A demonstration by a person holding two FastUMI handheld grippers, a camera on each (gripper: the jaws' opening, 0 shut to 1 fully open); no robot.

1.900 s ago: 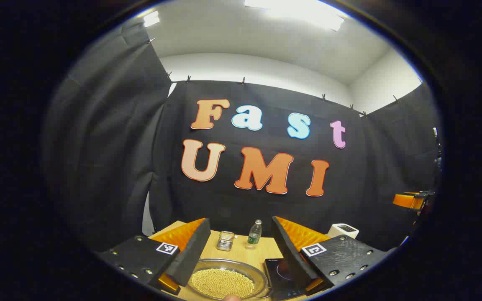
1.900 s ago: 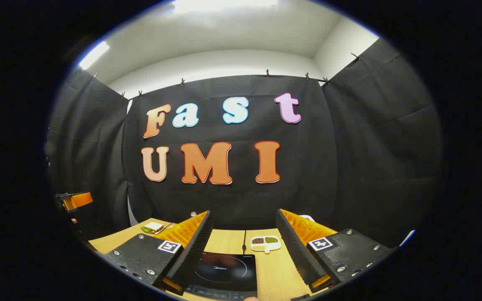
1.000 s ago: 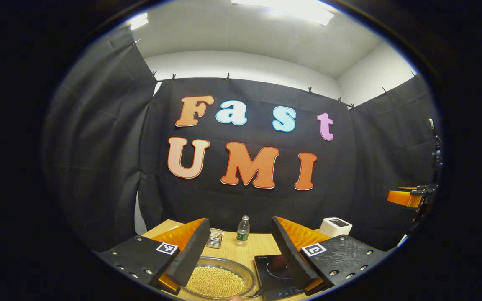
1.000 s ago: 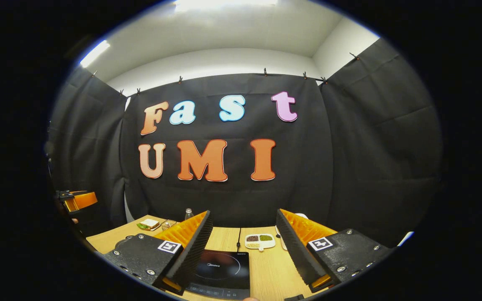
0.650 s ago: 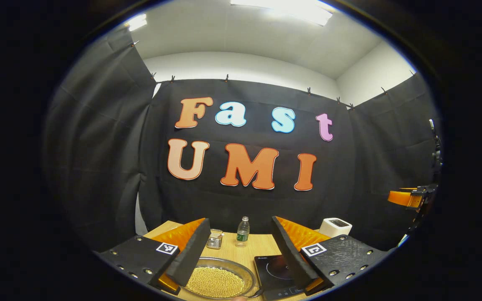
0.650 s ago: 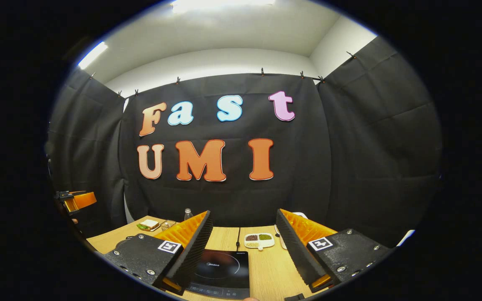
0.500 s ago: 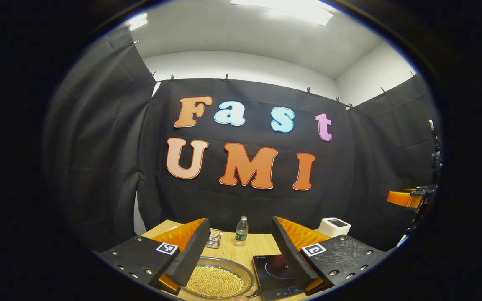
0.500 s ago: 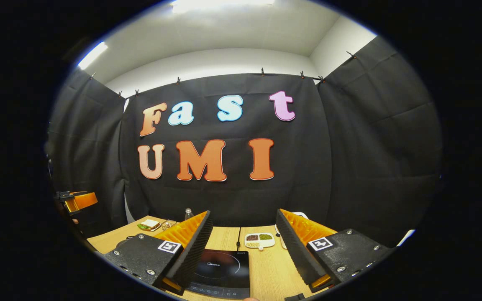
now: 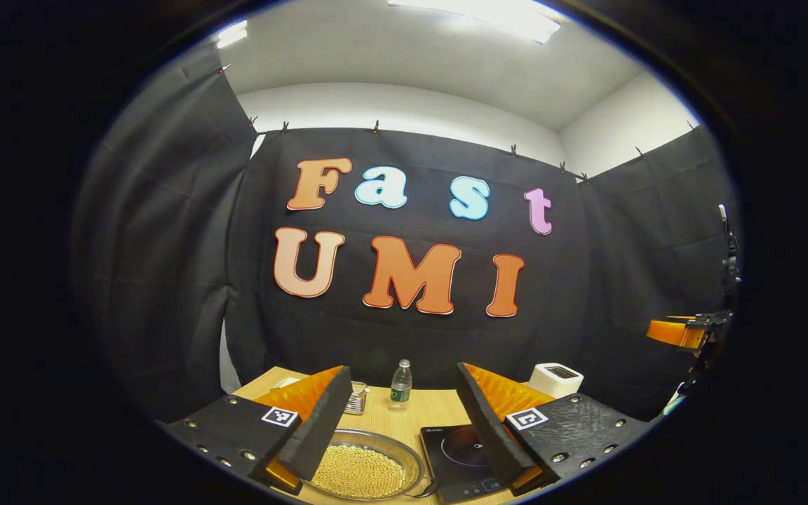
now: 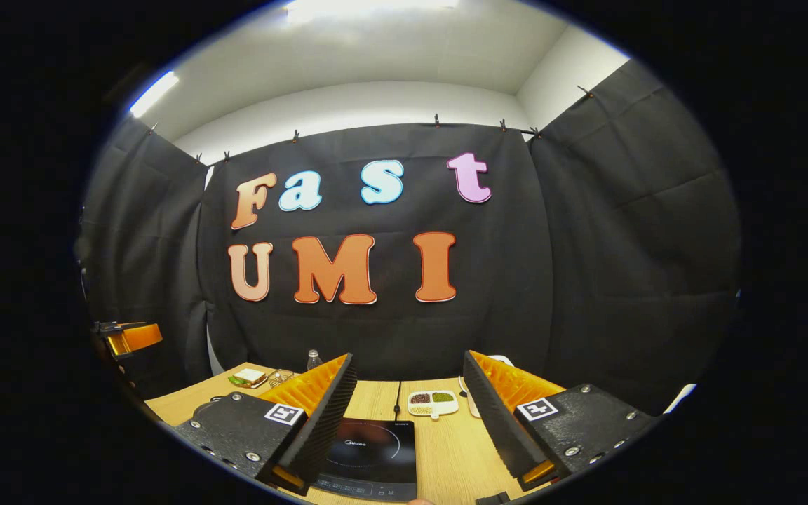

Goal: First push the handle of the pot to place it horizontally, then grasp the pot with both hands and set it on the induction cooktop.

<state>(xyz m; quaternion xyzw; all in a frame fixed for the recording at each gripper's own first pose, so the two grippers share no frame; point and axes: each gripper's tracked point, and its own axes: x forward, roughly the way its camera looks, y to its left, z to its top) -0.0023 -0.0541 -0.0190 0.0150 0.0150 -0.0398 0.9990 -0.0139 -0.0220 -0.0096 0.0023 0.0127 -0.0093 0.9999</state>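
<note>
Looking across the wooden table point(image 9: 439, 414), we see our task's things low in the left gripper view: the pot point(image 9: 365, 470), a shallow metal pan, sits near us just left of the black induction cooktop point(image 9: 461, 457), the two close beside each other but apart. In the right gripper view the cooktop point(image 10: 370, 457) lies near, between that gripper's fingers, with nothing on it. Both tools hang above the table, touching nothing: the left gripper point(image 9: 397, 442) has its fingers spread wide, and the right gripper point(image 10: 409, 438) stands equally agape.

We judge the pot stiff and smooth-walled, so slippery under the pads, and made heavier by its load of small yellow beans point(image 9: 360, 471), which would roll and spill at any tilt. A dark handle stub point(image 9: 426, 487) shows at its near right edge; its angle we cannot tell. We would nudge that first, then pinch the rim at opposite sides and carry it level.

Farther off stand a white toaster point(image 9: 555, 379), a water bottle point(image 9: 399, 386) and a divided snack dish point(image 10: 432, 402).
</note>
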